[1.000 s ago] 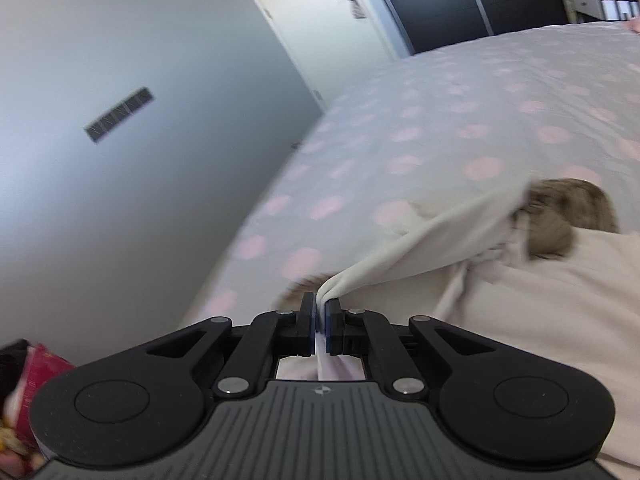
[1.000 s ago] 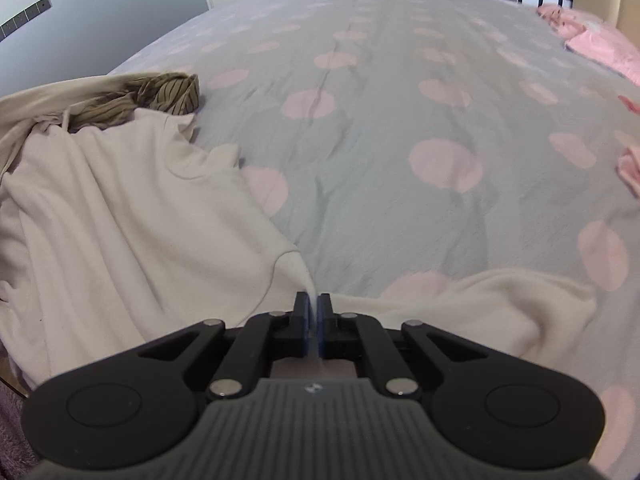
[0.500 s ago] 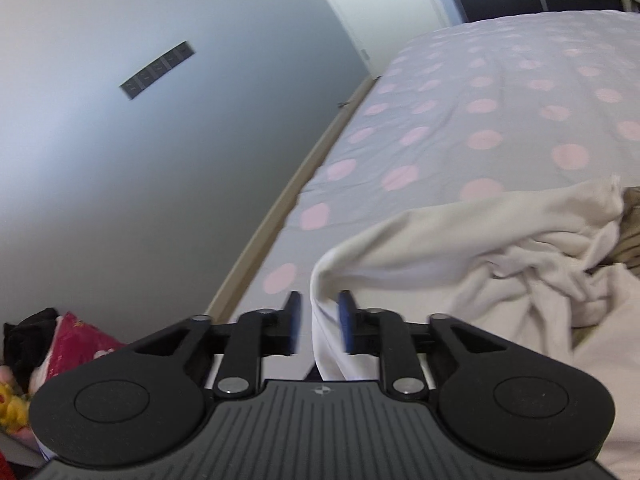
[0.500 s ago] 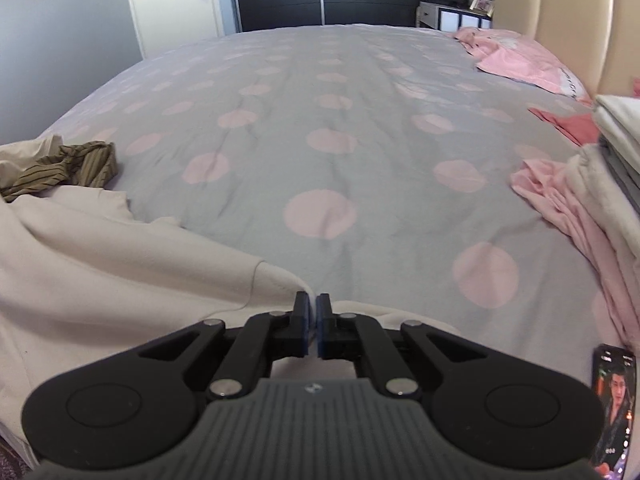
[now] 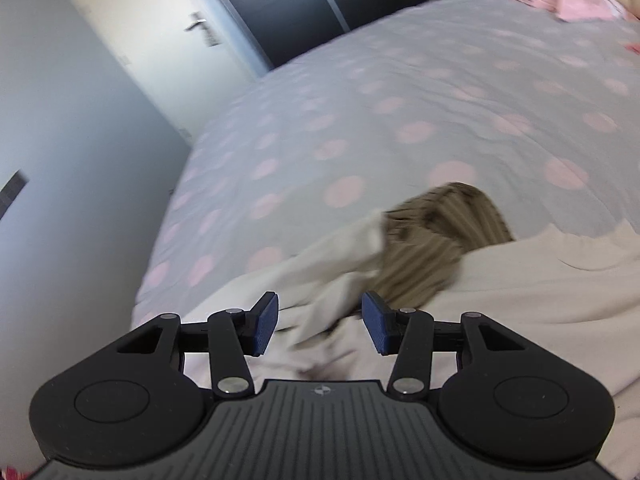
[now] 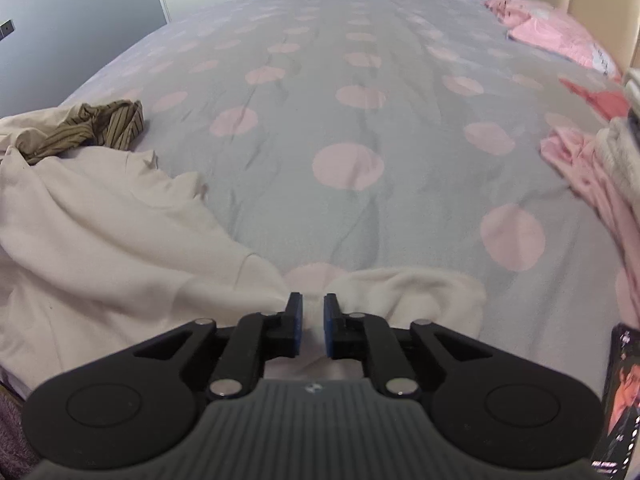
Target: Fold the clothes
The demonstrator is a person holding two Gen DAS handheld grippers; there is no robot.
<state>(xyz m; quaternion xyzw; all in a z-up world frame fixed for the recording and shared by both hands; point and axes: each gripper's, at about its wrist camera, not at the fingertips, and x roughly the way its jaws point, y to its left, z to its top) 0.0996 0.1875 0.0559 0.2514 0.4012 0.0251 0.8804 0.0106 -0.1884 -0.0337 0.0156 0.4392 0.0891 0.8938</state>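
Released from both pinches moments ago, the cream-coloured soft knit garment (image 6: 100,240) is lying rumpled on the grey, pink-dotted bedspread (image 6: 360,120), stretching leftward. Both jaws have just been opening: the left gripper (image 5: 320,326) is gaping above loose folds, the right gripper (image 6: 312,326) narrowly parted over the hem. Beyond, a striped olive cloth (image 5: 436,240) is resting. No readable writing.

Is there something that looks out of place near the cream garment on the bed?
Yes. A brown striped garment lies crumpled at the far edge of the cream garment, partly tucked under its folds, not laid flat.
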